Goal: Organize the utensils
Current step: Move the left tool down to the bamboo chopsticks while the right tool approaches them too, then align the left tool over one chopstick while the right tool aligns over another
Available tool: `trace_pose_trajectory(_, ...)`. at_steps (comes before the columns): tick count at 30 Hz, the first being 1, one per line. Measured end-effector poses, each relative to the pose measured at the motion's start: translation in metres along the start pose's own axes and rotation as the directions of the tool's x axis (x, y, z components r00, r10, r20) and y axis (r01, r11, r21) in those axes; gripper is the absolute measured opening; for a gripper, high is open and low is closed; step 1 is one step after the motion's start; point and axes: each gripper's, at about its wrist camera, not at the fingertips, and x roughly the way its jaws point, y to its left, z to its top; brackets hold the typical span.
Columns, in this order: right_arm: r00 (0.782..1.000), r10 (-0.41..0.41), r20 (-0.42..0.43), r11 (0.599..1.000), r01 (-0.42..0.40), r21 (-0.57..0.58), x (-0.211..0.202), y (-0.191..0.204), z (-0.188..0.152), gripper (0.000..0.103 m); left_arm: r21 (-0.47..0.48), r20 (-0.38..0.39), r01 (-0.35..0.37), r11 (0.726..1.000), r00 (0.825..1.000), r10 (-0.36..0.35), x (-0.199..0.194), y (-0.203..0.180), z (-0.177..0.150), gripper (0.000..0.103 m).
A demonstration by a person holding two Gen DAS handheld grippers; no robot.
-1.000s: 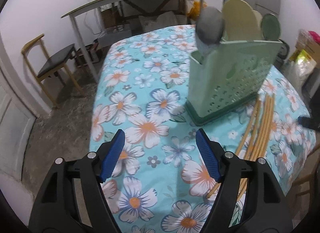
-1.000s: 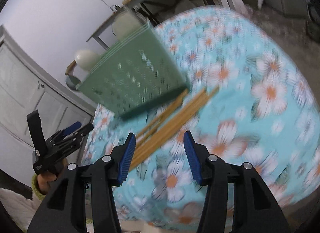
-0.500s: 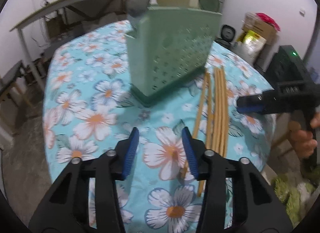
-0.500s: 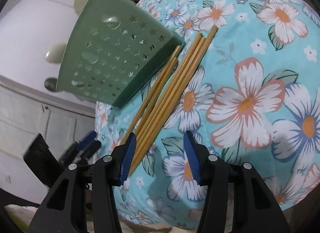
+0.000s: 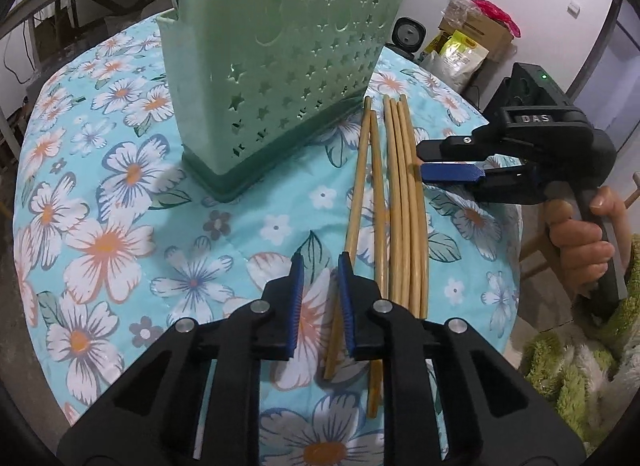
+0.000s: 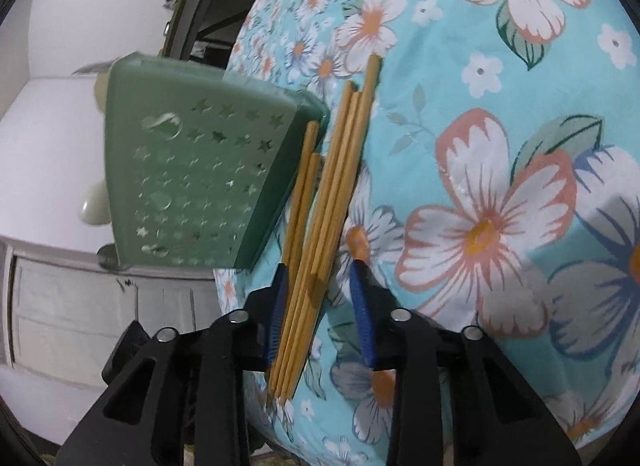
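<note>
Both jaws are closing: the right gripper around the chopsticks, not yet clamping; the left gripper is narrowing on one stick, seemingly not pinched. They should be squeezing squarely, then lifting toward the holder at twelve o'clock.

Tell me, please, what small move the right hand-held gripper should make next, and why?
Probably finish closing. The right hand-held gripper is closing, with the chopsticks lying flat on the tablecloth between its pads but not yet pinched, beside the green holder.

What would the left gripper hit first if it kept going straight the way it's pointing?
Probably the floral tablecloth: the closing left gripper angles down at bare cloth, with the nearest chopstick just right of its line. The green utensil holder stands further on.
</note>
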Motion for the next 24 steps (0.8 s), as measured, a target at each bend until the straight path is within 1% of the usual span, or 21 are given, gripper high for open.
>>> trace_pose_trajectory(1, 1.000, 0.000, 0.003, 1.000, 0.000, 0.008, 0.000, -0.002, 0.001, 0.021, -0.001, -0.001, 0.004, 1.000, 1.000, -0.004, 0.001, 0.001, 0.000, 0.016)
trace_pose_trajectory(4, 1.000, 0.006, 0.012, 0.999, -0.006, 0.039, 0.000, -0.010, 0.001, 0.014, -0.010, -0.003, 0.021, 1.000, 1.000, -0.021, 0.002, 0.002, 0.001, 0.015)
trace_pose_trajectory(7, 0.999, 0.024, 0.025, 0.998, -0.026, 0.061, 0.000, -0.019, 0.001, 0.010, -0.020, -0.007, 0.043, 0.999, 0.999, -0.043, -0.001, 0.004, 0.000, 0.015)
trace_pose_trajectory(9, 0.999, 0.032, 0.034, 0.997, -0.034, 0.066, 0.000, -0.022, 0.000, 0.007, -0.015, -0.009, 0.046, 0.999, 0.999, -0.046, -0.004, 0.005, 0.000, 0.015)
trace_pose_trajectory(12, 0.998, 0.048, 0.040, 0.996, -0.051, 0.078, -0.003, -0.023, -0.002, 0.007, -0.011, -0.001, 0.053, 0.999, 0.999, -0.053, -0.008, 0.005, -0.002, 0.015)
trace_pose_trajectory(16, 0.998, 0.038, 0.051, 0.998, -0.041, 0.055, -0.014, -0.018, -0.008, 0.007, -0.007, 0.009, 0.059, 0.998, 0.998, -0.059, -0.011, 0.004, -0.001, 0.016)
trace_pose_trajectory(18, 0.998, 0.027, 0.063, 0.999, -0.029, 0.044, -0.025, -0.016, -0.011, 0.007, -0.003, 0.003, 0.047, 0.999, 0.999, -0.047, -0.008, 0.003, -0.002, 0.016)
trace_pose_trajectory(21, 0.997, 0.007, 0.074, 0.999, -0.010, 0.040, -0.038, -0.017, -0.017, 0.007, -0.005, -0.013, 0.050, 0.999, 0.999, -0.050, -0.004, 0.001, -0.002, 0.016)
trace_pose_trajectory(24, 0.997, 0.001, 0.072, 0.998, -0.005, 0.056, -0.045, -0.023, -0.021, 0.007, -0.012, -0.030, 0.027, 1.000, 0.999, -0.028, -0.001, 0.000, -0.003, 0.016)
